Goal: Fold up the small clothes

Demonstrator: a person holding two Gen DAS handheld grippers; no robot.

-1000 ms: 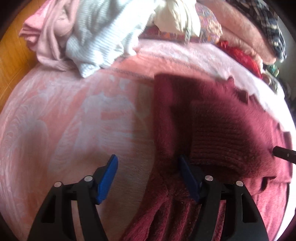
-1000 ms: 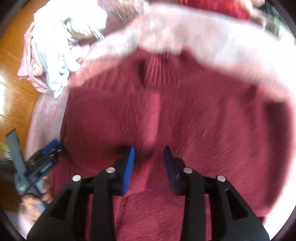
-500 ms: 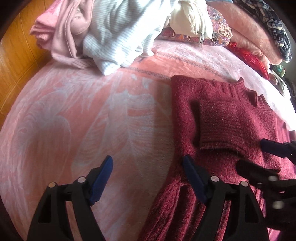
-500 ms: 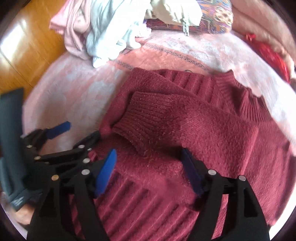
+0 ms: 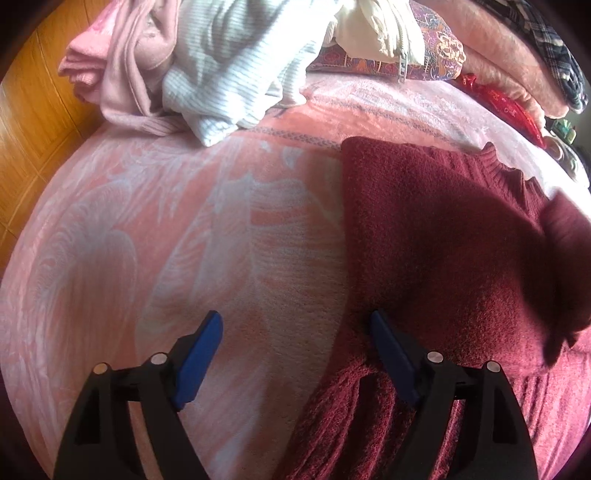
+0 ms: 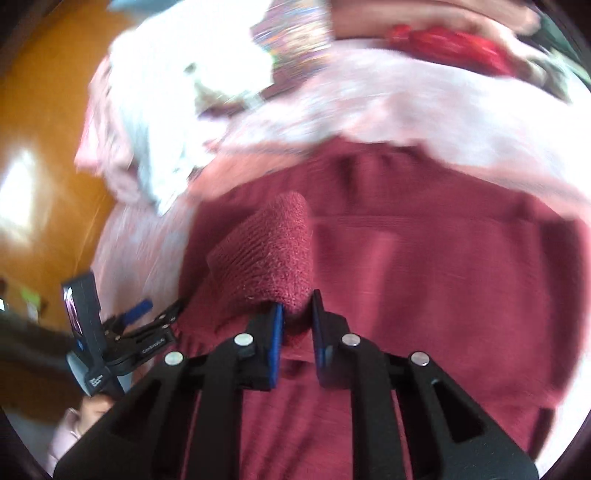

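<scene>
A dark red knitted sweater (image 5: pixel 443 236) lies flat on the pink bed blanket (image 5: pixel 184 240), collar toward the far side. My left gripper (image 5: pixel 295 332) is open and empty, low over the sweater's left edge, its right finger touching the knit. My right gripper (image 6: pixel 297 314) is shut on the sweater's sleeve cuff (image 6: pixel 273 251) and holds it lifted above the sweater's body (image 6: pixel 443 295). The lifted cuff also shows at the right edge of the left wrist view (image 5: pixel 569 258). The left gripper also shows in the right wrist view (image 6: pixel 136 328).
A heap of clothes, pink (image 5: pixel 122 74), white-striped (image 5: pixel 240 74) and cream (image 5: pixel 376 26), lies at the bed's far left. Folded blankets and a red cloth (image 5: pixel 506 107) lie at the far right. A wooden floor (image 5: pixel 33 122) runs along the left of the bed.
My right gripper has shut on the sleeve cuff and lifted it off the sweater toward the right. My left gripper stayed open and barely moved.
</scene>
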